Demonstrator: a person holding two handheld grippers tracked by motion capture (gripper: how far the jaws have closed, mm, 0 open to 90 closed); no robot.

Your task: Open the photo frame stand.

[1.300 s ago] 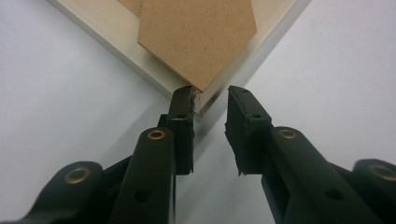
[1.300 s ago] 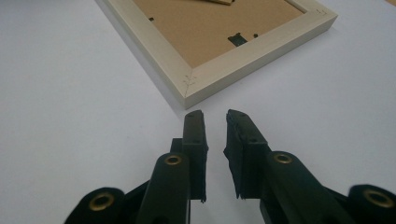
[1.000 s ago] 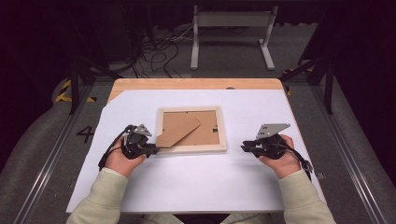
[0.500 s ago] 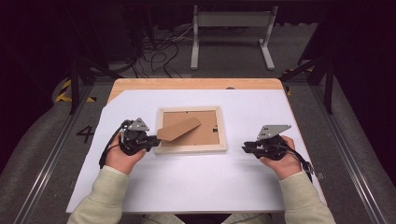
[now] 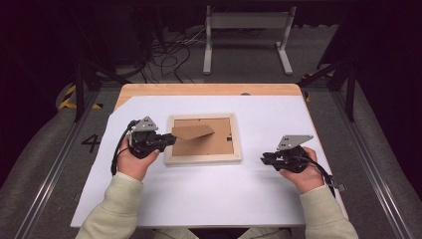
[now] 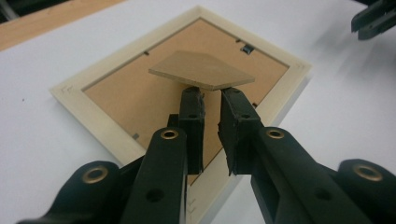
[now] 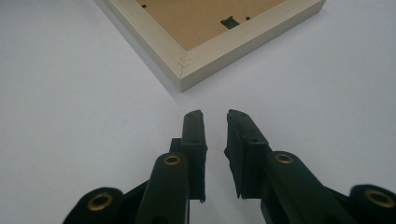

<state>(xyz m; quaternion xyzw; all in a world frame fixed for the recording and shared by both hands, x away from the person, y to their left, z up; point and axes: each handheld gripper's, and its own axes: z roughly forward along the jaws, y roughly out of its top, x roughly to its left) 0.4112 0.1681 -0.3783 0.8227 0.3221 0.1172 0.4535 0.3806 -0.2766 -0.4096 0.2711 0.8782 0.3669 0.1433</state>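
While my left gripper [image 6: 212, 95] lifts the frame's stand flap [image 6: 201, 70] on narrow jaws, my right gripper [image 7: 214, 116] — narrow, empty — rests right of the picture frame [image 5: 203, 158].

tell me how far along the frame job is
Done: the pale wooden picture frame lies face down on the white table sheet. In hand: the left gripper sits under the brown fibreboard stand flap, which is raised off the backing board; no grip shows. The right gripper rests empty beside the frame. Left: the backing clips look unopened.
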